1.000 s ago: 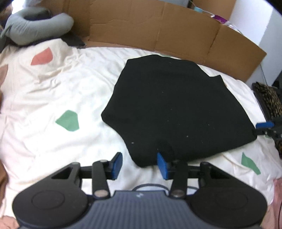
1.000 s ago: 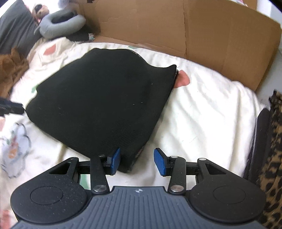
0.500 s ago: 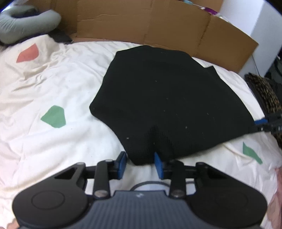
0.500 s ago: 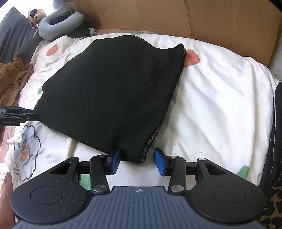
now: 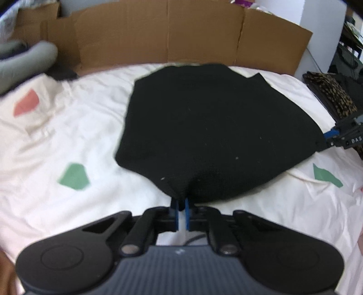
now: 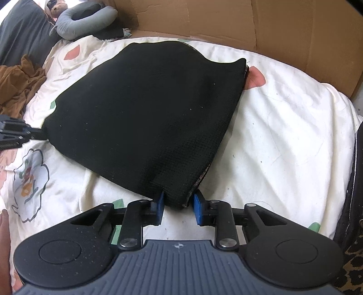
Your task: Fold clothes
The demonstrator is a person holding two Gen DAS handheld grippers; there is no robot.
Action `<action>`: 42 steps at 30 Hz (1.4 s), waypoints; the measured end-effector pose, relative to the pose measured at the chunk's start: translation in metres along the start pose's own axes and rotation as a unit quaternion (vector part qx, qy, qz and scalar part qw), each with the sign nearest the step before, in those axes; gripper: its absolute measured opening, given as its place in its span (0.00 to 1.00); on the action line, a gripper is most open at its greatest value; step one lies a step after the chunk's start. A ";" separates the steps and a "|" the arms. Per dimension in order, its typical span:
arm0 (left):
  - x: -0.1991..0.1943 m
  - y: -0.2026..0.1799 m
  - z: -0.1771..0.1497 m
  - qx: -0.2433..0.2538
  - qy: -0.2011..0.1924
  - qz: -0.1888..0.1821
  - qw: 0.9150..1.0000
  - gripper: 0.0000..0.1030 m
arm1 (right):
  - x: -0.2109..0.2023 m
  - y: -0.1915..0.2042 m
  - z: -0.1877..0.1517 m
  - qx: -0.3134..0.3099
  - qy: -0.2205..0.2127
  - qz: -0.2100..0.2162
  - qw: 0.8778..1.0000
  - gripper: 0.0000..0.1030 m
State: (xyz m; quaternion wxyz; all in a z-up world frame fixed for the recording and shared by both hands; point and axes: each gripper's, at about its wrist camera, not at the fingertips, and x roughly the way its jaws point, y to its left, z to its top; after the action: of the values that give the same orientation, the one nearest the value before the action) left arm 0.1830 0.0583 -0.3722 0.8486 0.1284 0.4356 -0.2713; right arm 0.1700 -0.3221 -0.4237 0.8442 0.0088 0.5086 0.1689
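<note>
The left gripper (image 5: 180, 205) had its jaws drawn almost together, pinching a small bunch of cloth at the near left corner of the black garment (image 5: 211, 127). The blue pads (image 5: 187, 215) stood nearly parallel with only the thin fold between them.

The right gripper (image 6: 178, 205) had its jaws partly apart, at a middling width, with the near right corner of the black garment (image 6: 147, 109) sitting between them. The left pad touched the cloth edge; whether the right pad (image 6: 199, 210) pressed on it could not be told.

The garment lay folded and flat in the middle of the white bedsheet (image 5: 74, 140), which carried green and red patches. A cardboard wall (image 5: 172, 31) stood behind the bed.

No container held anything in either view.

The left wrist view showed the right gripper (image 5: 340, 135) at the far right edge, at the garment's corner, and a leopard-print cloth (image 5: 333, 95) beyond it. It was blurred toward the left. The right wrist view showed the left gripper (image 6: 20, 132) at the far left edge, a grey neck pillow (image 6: 88, 19) at the top left, a crumpled brown cloth (image 6: 18, 84) beside the bedsheet (image 6: 283, 136), and a flower print on the sheet.
</note>
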 end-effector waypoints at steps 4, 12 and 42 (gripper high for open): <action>-0.010 0.005 0.001 0.011 0.001 0.012 1.000 0.04 | 0.000 0.001 0.000 -0.002 0.000 -0.002 1.000 0.23; -0.015 0.018 -0.010 -0.026 0.039 0.035 0.998 0.01 | -0.011 -0.005 -0.003 0.014 0.002 -0.007 1.000 0.25; 0.013 0.010 0.008 -0.075 0.014 0.052 0.996 0.06 | -0.022 0.003 0.002 -0.017 -0.032 -0.044 0.998 0.19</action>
State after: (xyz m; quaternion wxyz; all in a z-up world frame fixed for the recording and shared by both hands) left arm 0.2001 0.0578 -0.3785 0.8627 0.0907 0.4590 -0.1922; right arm 0.1614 -0.3256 -0.4038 0.8668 -0.0226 0.4780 0.1401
